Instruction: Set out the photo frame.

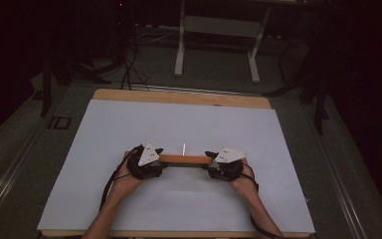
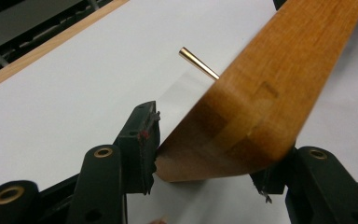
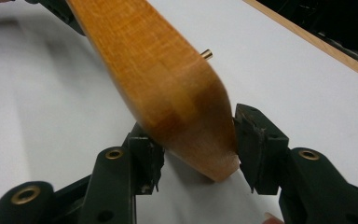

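At 6 o'clock in the high view two forearms come onto the white worktop (image 1: 189, 124). The left gripper (image 1: 155, 158) clamps one end of a wooden bar (image 1: 185, 159); in its own view both pads press the sides of the bar (image 2: 261, 102). The right gripper (image 1: 213, 158) clamps the other end, with the bar (image 3: 168, 88) squeezed between its pads. The bar lies level between the two grippers, running from 9 to 3 o'clock, a little below the middle of the worktop. A thin brass pin (image 2: 199, 63) sticks out of the bar toward 12 o'clock. Beyond the worktop, at 12 o'clock, a white frame (image 1: 218, 30) stands on the floor.
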`<state>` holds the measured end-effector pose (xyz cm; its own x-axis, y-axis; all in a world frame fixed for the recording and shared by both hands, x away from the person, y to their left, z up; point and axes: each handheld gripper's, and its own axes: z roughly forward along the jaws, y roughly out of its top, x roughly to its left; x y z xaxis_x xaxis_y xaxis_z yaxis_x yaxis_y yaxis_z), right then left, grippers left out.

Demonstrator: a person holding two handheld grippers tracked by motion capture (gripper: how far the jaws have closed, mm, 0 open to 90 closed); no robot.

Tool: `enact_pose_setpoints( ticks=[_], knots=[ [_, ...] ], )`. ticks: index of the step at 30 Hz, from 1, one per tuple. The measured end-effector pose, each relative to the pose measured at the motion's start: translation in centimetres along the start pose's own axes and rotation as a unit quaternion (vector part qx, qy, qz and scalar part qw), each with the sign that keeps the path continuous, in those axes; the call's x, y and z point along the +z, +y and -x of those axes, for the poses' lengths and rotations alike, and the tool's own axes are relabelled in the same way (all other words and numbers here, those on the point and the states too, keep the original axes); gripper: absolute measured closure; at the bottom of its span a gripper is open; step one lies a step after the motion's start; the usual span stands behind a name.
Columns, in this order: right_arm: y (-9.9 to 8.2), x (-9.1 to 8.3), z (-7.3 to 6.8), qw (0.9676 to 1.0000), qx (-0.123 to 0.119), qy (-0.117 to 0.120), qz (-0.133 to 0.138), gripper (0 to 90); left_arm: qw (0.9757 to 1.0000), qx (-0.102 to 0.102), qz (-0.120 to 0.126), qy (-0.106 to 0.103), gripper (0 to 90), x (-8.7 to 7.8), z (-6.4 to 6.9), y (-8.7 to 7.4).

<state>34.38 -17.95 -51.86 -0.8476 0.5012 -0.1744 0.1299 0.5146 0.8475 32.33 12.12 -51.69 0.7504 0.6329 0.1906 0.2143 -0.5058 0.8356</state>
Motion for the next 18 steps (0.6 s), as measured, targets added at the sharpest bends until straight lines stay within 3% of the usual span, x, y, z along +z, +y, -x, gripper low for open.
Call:
enact_pose_setpoints(
  ticks=[5,18],
  knots=[
    [0.07,0.13,0.10,1.0000,0.006,-0.005,0.001,54.1,1.0000,0.002,-0.001,0.006,50.2,0.14,-0.10,0.10],
    [0.35,0.29,0.17,0.9999,-0.007,-0.012,-0.009,55.6,0.9998,0.015,-0.007,0.014,51.7,0.29,-0.13,0.28]
  ],
)
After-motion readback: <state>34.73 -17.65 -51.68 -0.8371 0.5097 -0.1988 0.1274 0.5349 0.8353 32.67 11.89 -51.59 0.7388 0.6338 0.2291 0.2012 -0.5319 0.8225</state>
